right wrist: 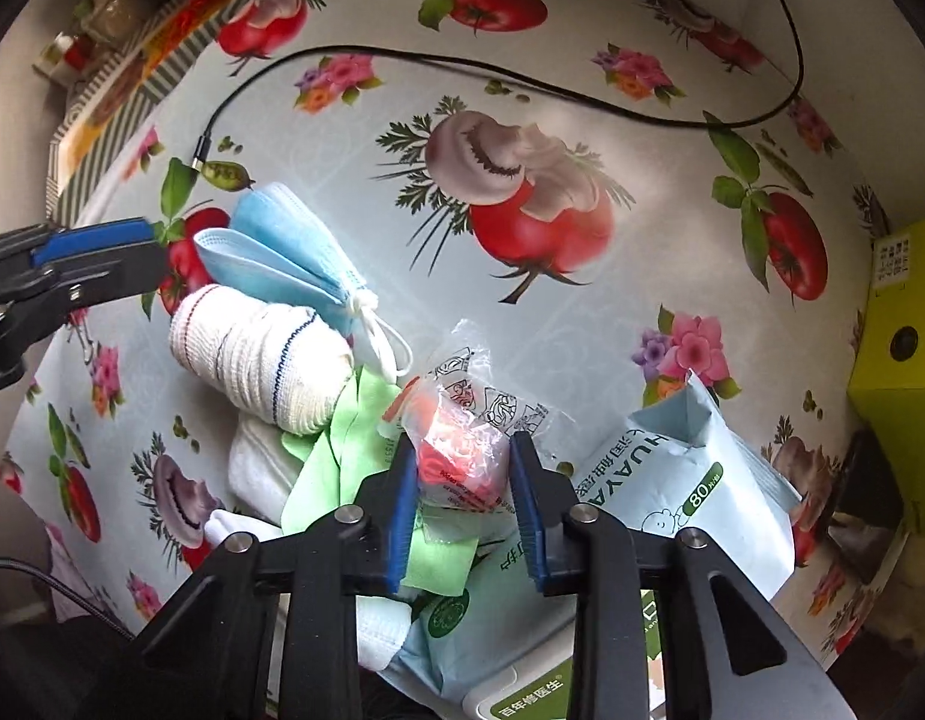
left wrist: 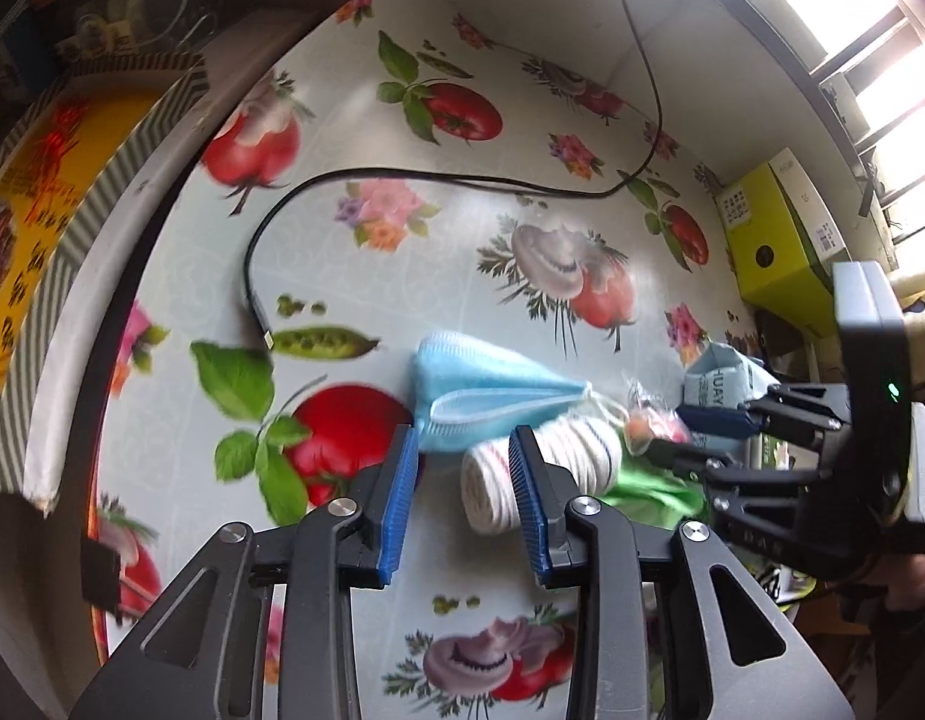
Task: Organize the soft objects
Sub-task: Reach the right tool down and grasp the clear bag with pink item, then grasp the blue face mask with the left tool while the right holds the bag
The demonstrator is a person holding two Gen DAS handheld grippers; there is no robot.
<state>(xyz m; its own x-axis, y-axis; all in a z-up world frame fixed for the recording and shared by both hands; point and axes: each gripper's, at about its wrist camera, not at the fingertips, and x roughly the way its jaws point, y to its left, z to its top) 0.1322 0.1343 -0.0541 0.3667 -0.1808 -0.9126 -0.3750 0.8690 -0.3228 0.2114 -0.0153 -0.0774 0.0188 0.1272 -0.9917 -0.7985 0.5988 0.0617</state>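
On the table: a glossy oilcloth (left wrist: 474, 276) printed with tomatoes, mushrooms and flowers carries the pile.
Left gripper (left wrist: 462, 480): blue-padded jaws spread, nothing between them; tips just before the white rolled gauze bandage (left wrist: 558, 468).
Right gripper (right wrist: 462, 510): jaws pinching a crinkly clear plastic packet with orange-red contents (right wrist: 462, 450).
Soft pile: folded light-blue face masks (right wrist: 288, 252) touch the bandage; a light-green cloth (right wrist: 354, 450) lies beneath it.
Wipes: pale-blue wet-wipe pack (right wrist: 678, 480) just right of the packet.
Cable: thin black cord (left wrist: 438, 180) curves across the far side.
Corner: yellow-green cardboard box (left wrist: 780, 240).
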